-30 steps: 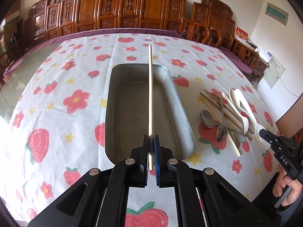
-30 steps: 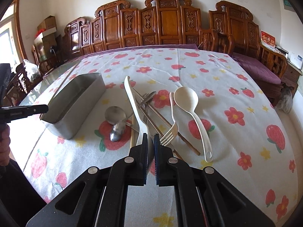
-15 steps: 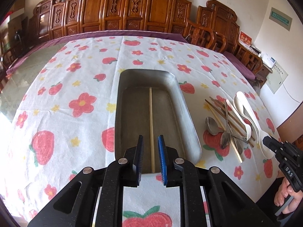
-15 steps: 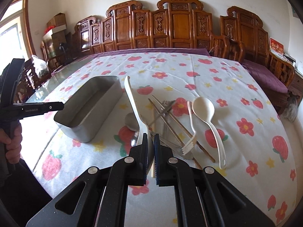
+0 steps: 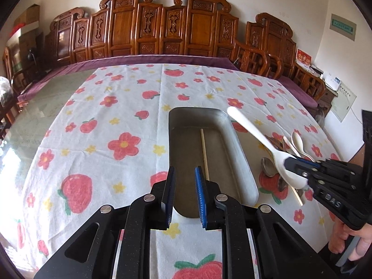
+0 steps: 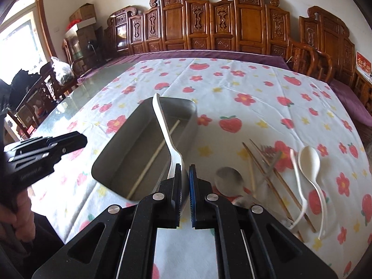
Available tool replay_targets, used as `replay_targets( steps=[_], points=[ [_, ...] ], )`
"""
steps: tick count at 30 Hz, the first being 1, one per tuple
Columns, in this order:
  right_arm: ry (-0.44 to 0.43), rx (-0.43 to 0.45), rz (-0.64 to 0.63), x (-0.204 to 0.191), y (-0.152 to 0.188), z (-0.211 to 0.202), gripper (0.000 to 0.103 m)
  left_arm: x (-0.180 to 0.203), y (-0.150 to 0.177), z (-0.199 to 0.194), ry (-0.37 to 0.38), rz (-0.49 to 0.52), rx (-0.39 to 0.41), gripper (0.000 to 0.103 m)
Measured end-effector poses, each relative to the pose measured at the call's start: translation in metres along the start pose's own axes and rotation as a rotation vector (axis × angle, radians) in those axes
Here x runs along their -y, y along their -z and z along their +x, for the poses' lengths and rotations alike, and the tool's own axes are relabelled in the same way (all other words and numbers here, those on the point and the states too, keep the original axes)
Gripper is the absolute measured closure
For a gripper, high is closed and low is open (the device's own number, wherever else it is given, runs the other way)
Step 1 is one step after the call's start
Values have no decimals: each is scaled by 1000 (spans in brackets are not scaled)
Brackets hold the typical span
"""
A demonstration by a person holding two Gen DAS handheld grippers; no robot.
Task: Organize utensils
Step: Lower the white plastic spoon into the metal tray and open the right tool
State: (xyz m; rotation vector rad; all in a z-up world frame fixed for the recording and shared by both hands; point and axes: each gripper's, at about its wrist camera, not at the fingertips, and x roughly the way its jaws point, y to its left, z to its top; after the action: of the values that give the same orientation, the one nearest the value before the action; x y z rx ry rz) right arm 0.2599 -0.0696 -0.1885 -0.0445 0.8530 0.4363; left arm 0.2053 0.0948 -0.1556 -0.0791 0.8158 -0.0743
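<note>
Left gripper (image 5: 184,176): jaws apart, nothing between them, hovering over the near end of the tray (image 5: 241,148). One chopstick (image 5: 204,153) lies lengthwise on the tray floor.

Right gripper (image 6: 184,174): jaws closed on the bowl end of a white spoon (image 6: 162,125), which sticks out forward with its handle tip over the tray's far rim. From the left camera the same spoon (image 5: 253,134) hangs above the tray's right wall, off the cloth.

Right of the tray on the tablecloth (image 6: 244,86), the loose pile: metal spoon (image 6: 229,181), chopsticks (image 6: 267,176), a fork (image 6: 267,155) (blurred), a second white spoon (image 6: 311,169) and a white fork (image 6: 298,186) beside it. Carved wooden chairs (image 6: 232,23) line the far side of the table.
</note>
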Motion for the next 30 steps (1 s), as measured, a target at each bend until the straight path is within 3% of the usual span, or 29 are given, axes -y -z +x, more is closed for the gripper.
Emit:
replay_targets(
  steps=[10,16,24,30],
  points=[
    [1,-48,-24,-29,-24,40,96,-12,-2,-3,-19,-19,14,87],
    [-104,-104,2,-34,-22,60,90,-16,-1,-2,-26,-31,11,87],
    [-180,-91,21,-27,-17,51,90,-10,0,-2,-28,-12,11,87],
    [-174,-29,5,-17,-18,24,90,-5,1,-1,-13,-9,13,87]
  ],
)
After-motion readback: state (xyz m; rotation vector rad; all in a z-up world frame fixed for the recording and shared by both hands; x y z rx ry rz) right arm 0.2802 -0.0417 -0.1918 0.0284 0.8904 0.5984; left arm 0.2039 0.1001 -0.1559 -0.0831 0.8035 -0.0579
